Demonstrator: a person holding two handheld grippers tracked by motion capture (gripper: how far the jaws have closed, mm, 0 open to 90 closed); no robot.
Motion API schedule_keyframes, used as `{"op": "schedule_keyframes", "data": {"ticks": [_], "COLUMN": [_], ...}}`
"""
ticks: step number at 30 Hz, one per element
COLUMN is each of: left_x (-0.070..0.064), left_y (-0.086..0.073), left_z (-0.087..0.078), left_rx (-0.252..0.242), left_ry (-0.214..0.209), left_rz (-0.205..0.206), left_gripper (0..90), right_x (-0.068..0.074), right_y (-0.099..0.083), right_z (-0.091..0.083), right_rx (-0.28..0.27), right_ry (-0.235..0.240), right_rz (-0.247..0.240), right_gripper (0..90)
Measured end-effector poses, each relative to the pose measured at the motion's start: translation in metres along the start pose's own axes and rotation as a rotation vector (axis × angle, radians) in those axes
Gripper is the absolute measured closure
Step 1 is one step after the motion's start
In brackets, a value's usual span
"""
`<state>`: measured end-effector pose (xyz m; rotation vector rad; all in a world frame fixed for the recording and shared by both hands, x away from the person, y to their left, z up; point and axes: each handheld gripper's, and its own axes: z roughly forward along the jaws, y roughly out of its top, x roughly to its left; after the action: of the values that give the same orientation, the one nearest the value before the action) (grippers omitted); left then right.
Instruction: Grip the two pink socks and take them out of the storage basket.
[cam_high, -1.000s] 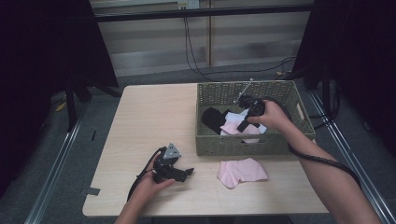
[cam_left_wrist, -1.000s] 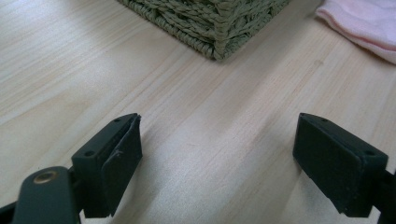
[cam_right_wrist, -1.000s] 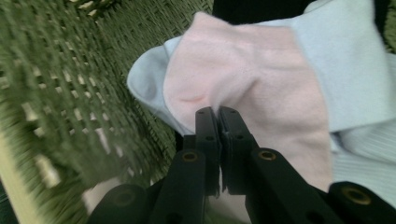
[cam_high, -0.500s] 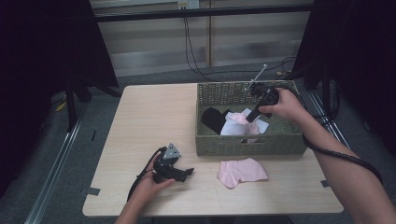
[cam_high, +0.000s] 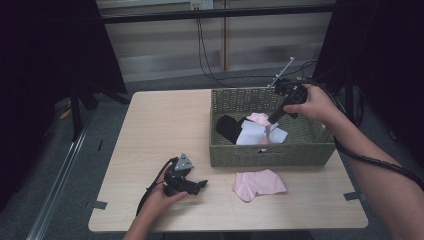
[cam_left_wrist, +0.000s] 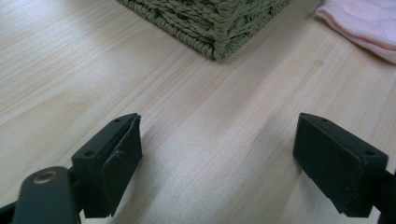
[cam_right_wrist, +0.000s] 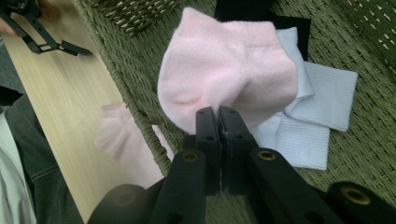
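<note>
From the high view, your right tool (cam_high: 270, 123) hangs over the woven basket (cam_high: 272, 155) with a pink sock (cam_high: 262, 121) pinched in it, lifted clear of the white socks (cam_high: 255, 134) and the black sock (cam_high: 229, 127) lying inside; a second pink sock (cam_high: 258, 183) lies on the worktop (cam_high: 165, 125) just in front of the basket, and your left tool (cam_high: 192, 185) rests near the front edge, well apart from all of it. In the left gripper view, that tool's jaws stand wide apart over bare wood, holding nothing, with the basket corner (cam_left_wrist: 219, 28) ahead. In the right gripper view, the jaws are clamped tight on the edge of the pink sock (cam_right_wrist: 229, 79), which dangles above the white socks (cam_right_wrist: 308, 116). You look to be mid-transfer, pulling the mate out of the basket. Next, carry it over the front wall and lower it beside the sock on the worktop before letting go; lift high enough that the dangling toe clears the rim.
</note>
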<state>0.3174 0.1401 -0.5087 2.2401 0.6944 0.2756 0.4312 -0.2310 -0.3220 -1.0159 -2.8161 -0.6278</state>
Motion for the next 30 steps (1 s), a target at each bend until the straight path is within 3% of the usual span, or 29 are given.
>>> {"op": "schedule_keyframes", "data": {"ticks": [5, 30], "left_x": [0.000, 0.000], "left_y": [0.000, 0.000], "left_z": [0.000, 0.000], "left_rx": [0.000, 0.000], "left_ry": [0.000, 0.000], "left_rz": [0.000, 0.000], "left_gripper": [15.1, 15.1], "right_x": [0.003, 0.013], "right_y": [0.001, 0.008], "right_z": [-0.006, -0.046], "right_rx": [-0.008, -0.029], "right_ry": [0.011, -0.020], "right_rz": [0.007, -0.023], "right_gripper": [87.2, 87.2]}}
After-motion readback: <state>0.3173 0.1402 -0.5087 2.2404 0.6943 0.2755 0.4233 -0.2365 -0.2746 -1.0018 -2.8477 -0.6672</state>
